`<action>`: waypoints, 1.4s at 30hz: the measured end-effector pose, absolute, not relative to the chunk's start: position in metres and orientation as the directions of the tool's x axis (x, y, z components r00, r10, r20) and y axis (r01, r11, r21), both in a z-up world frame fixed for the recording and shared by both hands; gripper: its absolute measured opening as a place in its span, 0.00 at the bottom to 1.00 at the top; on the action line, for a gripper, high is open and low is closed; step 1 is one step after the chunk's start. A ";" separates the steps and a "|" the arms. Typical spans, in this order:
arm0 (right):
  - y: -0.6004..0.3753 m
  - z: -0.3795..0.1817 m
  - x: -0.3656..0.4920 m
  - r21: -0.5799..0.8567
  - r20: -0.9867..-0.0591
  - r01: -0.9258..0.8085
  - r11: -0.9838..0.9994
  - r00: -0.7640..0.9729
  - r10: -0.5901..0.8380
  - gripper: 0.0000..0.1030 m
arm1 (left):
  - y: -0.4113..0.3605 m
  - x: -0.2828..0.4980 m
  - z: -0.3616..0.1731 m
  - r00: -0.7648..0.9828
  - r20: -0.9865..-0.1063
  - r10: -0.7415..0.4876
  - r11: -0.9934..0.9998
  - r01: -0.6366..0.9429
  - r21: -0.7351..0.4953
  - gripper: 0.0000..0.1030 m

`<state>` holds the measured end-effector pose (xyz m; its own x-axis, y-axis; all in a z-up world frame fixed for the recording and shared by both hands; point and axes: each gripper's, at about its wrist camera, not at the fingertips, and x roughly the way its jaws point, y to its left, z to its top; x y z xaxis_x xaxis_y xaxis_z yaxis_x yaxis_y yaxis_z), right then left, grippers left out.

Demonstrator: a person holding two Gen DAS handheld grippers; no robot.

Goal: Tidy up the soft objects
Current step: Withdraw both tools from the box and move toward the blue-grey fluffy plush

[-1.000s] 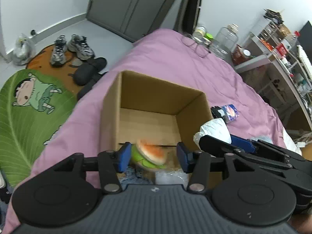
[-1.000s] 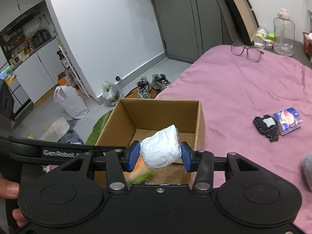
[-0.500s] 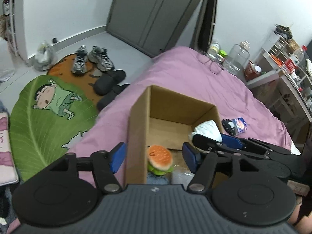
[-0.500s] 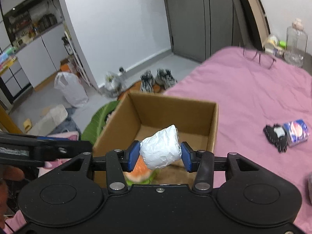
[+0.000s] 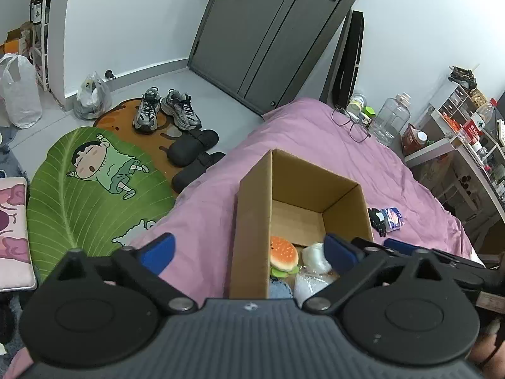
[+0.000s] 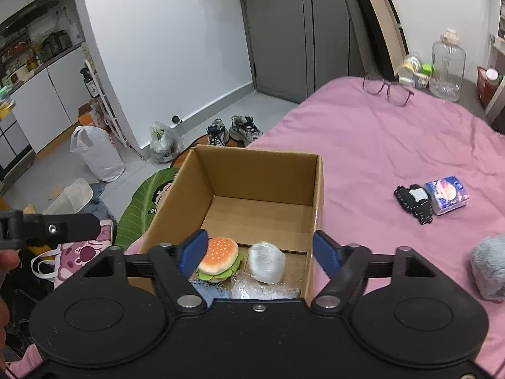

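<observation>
A pink-sheeted bed (image 5: 315, 145) carries an open cardboard box (image 5: 249, 221). In the left wrist view the left gripper (image 5: 249, 252) has just been opening; its fingers stand wide and empty, straddling the box's left wall. Inside the box lie a plush hamburger (image 5: 284, 255) and a white wrapped bundle (image 5: 315, 257). In the right wrist view the right gripper (image 6: 261, 251) has also just been opening (nothing gripped), above the hamburger and bundle, which lie side by side in the box.
</observation>
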<state>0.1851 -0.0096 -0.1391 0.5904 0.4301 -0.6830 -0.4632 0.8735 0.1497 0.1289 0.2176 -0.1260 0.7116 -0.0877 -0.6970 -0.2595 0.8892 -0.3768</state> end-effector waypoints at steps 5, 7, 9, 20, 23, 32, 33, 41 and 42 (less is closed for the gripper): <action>-0.025 -0.122 0.177 0.173 -0.660 -0.446 0.878 0.609 0.440 0.78 | 0.214 0.122 -0.111 0.718 -0.689 -0.098 0.896 -0.239 -0.375 1.00; -0.030 -0.114 0.173 0.169 -0.648 -0.441 0.882 0.624 0.436 0.81 | 0.209 0.118 -0.099 0.725 -0.682 -0.097 0.906 -0.218 -0.361 1.00; -0.035 -0.106 0.172 0.167 -0.641 -0.439 0.883 0.632 0.436 0.83 | 0.204 0.115 -0.089 0.732 -0.675 -0.092 0.912 -0.210 -0.352 1.00; -0.076 -0.073 0.159 0.202 -0.617 -0.400 0.894 0.657 0.433 1.00 | 0.170 0.109 -0.048 0.725 -0.678 -0.126 0.939 -0.133 -0.316 1.00; -0.089 -0.068 0.157 0.211 -0.623 -0.391 0.896 0.653 0.431 1.00 | 0.157 0.109 -0.040 0.716 -0.687 -0.119 0.951 -0.117 -0.286 1.00; -0.131 -0.053 0.157 0.258 -0.609 -0.350 0.900 0.665 0.433 1.00 | 0.125 0.115 -0.023 0.698 -0.705 -0.124 0.958 -0.102 -0.269 1.00; -0.136 -0.052 0.156 0.263 -0.607 -0.348 0.900 0.666 0.434 1.00 | 0.122 0.115 -0.022 0.698 -0.706 -0.120 0.960 -0.101 -0.262 1.00; -0.168 -0.048 0.160 0.295 -0.598 -0.324 0.899 0.671 0.438 1.00 | 0.094 0.129 -0.012 0.695 -0.707 -0.132 0.963 -0.079 -0.258 1.00; -0.171 -0.049 0.162 0.295 -0.601 -0.323 0.899 0.669 0.437 1.00 | 0.090 0.133 -0.013 0.691 -0.708 -0.142 0.961 -0.076 -0.266 1.00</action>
